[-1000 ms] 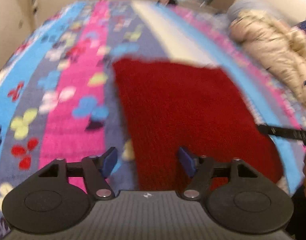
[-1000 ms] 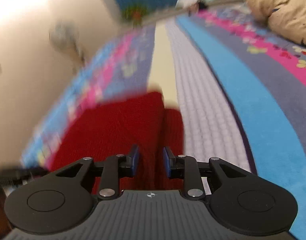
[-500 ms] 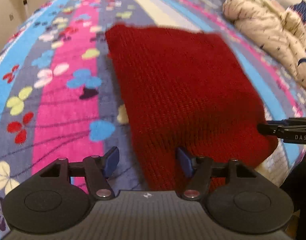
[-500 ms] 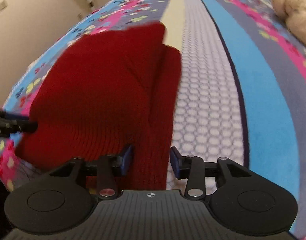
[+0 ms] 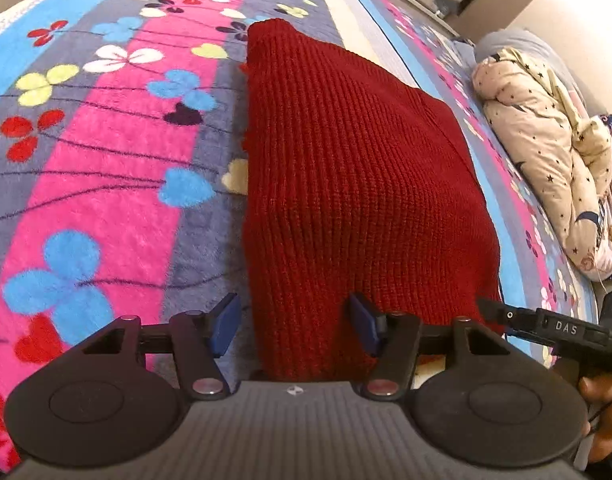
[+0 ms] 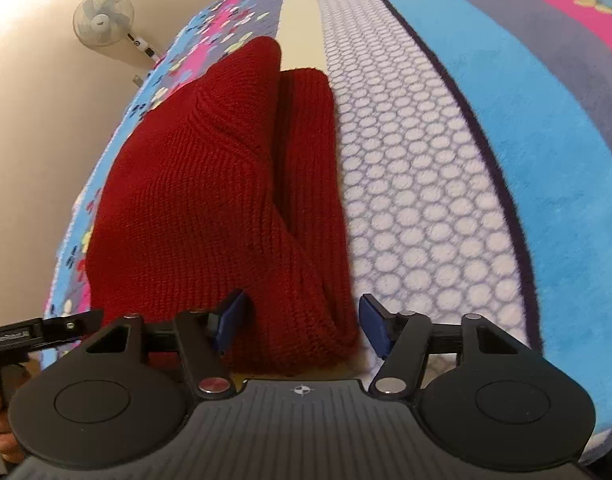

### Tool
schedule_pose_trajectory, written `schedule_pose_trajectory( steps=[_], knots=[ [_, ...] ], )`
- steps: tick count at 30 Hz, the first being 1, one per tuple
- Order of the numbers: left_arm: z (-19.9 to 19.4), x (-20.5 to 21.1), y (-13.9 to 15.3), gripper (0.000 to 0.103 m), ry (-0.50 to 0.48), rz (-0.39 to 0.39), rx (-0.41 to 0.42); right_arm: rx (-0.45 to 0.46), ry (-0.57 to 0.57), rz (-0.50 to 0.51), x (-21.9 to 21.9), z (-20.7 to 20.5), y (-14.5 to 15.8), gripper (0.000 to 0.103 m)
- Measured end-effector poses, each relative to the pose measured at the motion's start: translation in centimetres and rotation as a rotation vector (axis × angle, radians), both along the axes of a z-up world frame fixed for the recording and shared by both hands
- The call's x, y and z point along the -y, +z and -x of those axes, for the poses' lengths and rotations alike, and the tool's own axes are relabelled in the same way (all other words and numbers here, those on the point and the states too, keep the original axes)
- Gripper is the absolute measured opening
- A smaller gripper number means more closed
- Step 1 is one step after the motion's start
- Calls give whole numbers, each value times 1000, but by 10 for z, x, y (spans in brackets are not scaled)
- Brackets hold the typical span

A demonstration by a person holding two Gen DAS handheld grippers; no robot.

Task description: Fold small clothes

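the knitted garment [image 5: 357, 184] is deep red all over, with a fine ribbed knit. the blanket [image 5: 106, 168] under it runs in long stripes: pink, sky blue, grey-purple and cream, scattered with clover shapes in blue, yellow, red and white. on the right lies a white honeycomb stripe [image 6: 417, 184]. far right, a beige bundle [image 5: 545, 152] shows small dark stars. gripper pads [image 6: 371, 324] are blue on black.
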State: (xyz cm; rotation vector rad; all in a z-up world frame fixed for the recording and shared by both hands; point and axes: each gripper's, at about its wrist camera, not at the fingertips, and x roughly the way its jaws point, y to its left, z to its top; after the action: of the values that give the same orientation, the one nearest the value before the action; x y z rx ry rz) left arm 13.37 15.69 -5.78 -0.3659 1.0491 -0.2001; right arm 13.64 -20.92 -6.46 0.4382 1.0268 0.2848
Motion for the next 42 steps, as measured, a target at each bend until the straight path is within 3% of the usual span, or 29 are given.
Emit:
schedule_pose_trajectory(
  steps=[8, 10, 13, 14, 18, 20, 21, 23, 26, 28, 30, 31, 34, 37, 39, 42],
  knots=[
    [-5, 1, -5, 65, -1, 32, -6, -7, 13, -39, 2, -5, -7, 52],
    [-5, 2, -5, 59, -8, 37, -2, 3, 18, -40, 2, -4, -5, 47],
    [-3, 7, 1, 43, -29, 34, 22, 43, 8, -35, 5, -2, 1, 32],
    [-1, 7, 4, 39, -37, 45, 31, 70, -3, -44, 8, 0, 8, 17],
    [5, -3, 16, 36, -43, 168, 63, 150, -74, -114, 30, 7, 33, 16],
    [0, 0, 3, 37, -52, 97, 3, 113, -44, -70, 27, 4, 27, 16],
    [-1, 3, -3, 45, -50, 46, -18, 77, -10, -43, 20, 2, 19, 17],
    [0, 5, 0, 52, -38, 6, -7, 44, 21, 3, 9, 3, 9, 21],
    [8, 11, 19, 51, -55, -39, 71, 77, 4, 20, 10, 6, 17, 25],
    [15, 16, 25, 52, -100, -49, 117, 67, 1, 34, 14, 7, 15, 33],
    [15, 24, 16, 57, -141, -123, 91, 37, 1, 64, 14, 7, 8, 50],
    [14, 28, 9, 60, -148, -174, 82, 33, 3, 68, 14, 7, 7, 52],
    [23, 30, 22, 61, -141, -212, 128, 56, -13, 81, 16, 12, 18, 54],
    [46, 43, 46, 66, -141, -334, 241, 165, -46, 156, 18, 33, 46, 55],
    [68, 51, 61, 84, -123, -372, 324, 257, -48, 227, 15, 52, 67, 71],
    [98, 64, 81, 87, -107, -366, 395, 398, -57, 295, 12, 85, 95, 92]
  ],
)
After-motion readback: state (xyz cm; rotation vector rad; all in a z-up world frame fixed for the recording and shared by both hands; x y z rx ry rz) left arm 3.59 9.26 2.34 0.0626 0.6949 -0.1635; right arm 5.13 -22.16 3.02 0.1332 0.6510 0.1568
